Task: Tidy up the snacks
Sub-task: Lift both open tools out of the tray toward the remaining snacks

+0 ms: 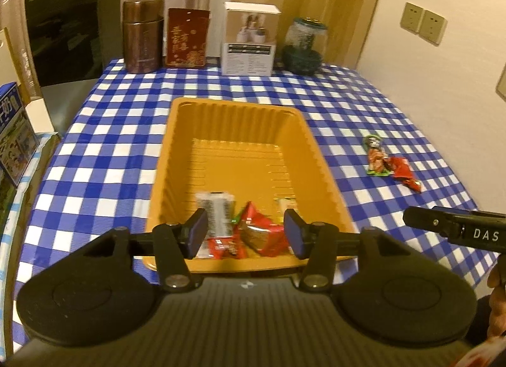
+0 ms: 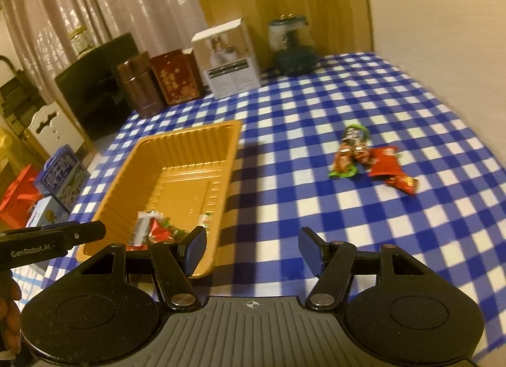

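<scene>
An orange tray [image 1: 177, 133] [image 2: 132, 164] sits on the blue checked tablecloth. In its near end lie several snack packets: a clear one with dark filling [image 1: 215, 212], a big red one [image 1: 262, 234] and a small red one [image 1: 226, 248]. My left gripper [image 1: 246, 232] hangs open above them, nothing between its pads. On the cloth to the right lie a green-edged packet [image 1: 376, 158] [image 2: 348, 152] and red packets [image 1: 406, 172] [image 2: 387, 166]. My right gripper [image 2: 253, 248] is open and empty over the cloth beside the tray, well short of those packets.
Along the table's far edge stand a brown tin [image 1: 142, 34], a red box [image 1: 188, 38], a white box [image 1: 249, 41] and a glass jar [image 1: 305, 47]. A black panel [image 1: 69, 28] and a blue carton [image 1: 12, 133] are at the left. A wall is on the right.
</scene>
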A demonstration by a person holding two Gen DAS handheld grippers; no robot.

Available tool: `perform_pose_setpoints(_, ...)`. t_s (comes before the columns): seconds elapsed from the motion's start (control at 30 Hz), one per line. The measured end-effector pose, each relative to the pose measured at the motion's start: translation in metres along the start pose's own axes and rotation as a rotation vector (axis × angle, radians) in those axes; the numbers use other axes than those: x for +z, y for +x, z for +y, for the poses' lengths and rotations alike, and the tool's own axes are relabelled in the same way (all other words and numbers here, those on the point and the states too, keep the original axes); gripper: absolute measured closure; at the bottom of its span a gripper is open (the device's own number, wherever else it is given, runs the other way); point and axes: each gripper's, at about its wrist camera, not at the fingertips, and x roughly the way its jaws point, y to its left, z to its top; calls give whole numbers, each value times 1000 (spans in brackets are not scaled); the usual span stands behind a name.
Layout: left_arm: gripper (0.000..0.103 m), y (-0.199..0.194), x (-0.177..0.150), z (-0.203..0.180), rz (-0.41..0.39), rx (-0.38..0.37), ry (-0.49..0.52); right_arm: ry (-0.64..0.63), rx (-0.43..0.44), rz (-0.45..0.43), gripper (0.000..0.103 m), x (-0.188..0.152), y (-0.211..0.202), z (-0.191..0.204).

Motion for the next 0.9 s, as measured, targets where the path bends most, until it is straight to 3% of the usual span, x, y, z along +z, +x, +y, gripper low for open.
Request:
perform_pose_setpoints(0.4,37,-9,2,-52,-16,-76,64,82,-88,-63,39,-3,-50,-46)
perform_pose_setpoints(0.9,24,-3,7,-104,-21,-139,126,157,-145,-126,39,-4,-83,-93)
